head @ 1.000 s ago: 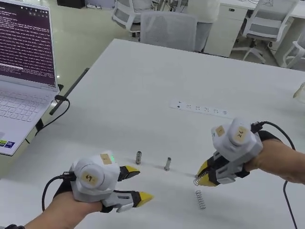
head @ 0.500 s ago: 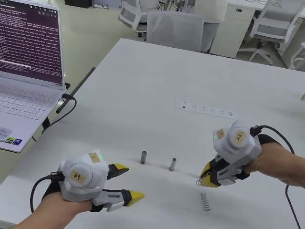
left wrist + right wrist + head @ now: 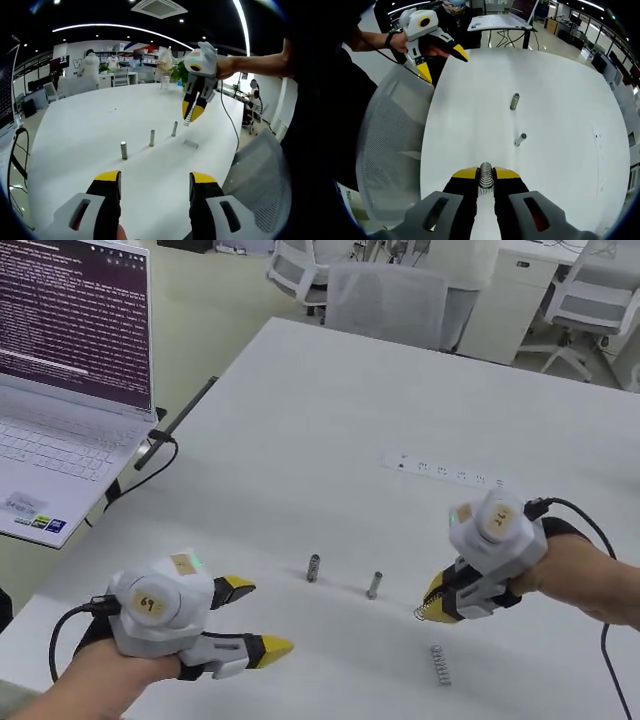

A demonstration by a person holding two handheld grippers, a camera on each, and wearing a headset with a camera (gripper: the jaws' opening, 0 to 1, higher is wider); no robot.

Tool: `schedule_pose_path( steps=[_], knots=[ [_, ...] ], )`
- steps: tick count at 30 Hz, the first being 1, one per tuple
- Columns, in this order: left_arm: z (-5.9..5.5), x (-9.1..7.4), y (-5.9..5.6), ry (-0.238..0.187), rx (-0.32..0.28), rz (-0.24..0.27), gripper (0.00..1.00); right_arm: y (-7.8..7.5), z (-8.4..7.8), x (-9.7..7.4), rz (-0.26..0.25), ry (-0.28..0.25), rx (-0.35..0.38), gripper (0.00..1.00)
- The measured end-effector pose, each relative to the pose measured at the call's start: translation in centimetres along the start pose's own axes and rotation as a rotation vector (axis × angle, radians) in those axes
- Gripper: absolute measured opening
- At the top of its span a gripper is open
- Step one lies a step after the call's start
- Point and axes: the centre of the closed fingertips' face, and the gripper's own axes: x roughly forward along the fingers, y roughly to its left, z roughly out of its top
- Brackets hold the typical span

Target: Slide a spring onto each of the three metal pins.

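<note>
Right gripper is pinching shut on one spring, hovering near the front edge of the table. Left gripper is gaping wide and carrying nothing by the front left corner. Three springs: one held, one sitting on the left pin, and a loose spring lying by the front edge. The head view is giving two pins, with the middle pin bare. The left gripper view is picking out a third pin just below the held spring.

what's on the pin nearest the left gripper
A spring sits around it. Its shaft is covered by the coils and cannot be seen.
</note>
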Motion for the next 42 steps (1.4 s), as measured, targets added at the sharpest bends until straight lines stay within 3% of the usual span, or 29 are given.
schedule_pose_path(
  steps=[12, 28, 42],
  knots=[
    [-0.5, -0.7, 0.6, 0.000, -0.027, 0.013, 0.57, -2.0, 1.0, 0.9, -0.013, 0.011, -0.002, 0.08],
    [-0.8, -1.1, 0.9, 0.011, -0.039, 0.022, 0.57, -4.3, 1.3, 2.5, -0.017, 0.050, -0.023, 0.08],
    [-1.0, -1.8, 1.3, 0.007, -0.053, 0.036, 0.58, -6.3, 2.7, 3.3, -0.022, 0.081, -0.063, 0.09]
  ],
)
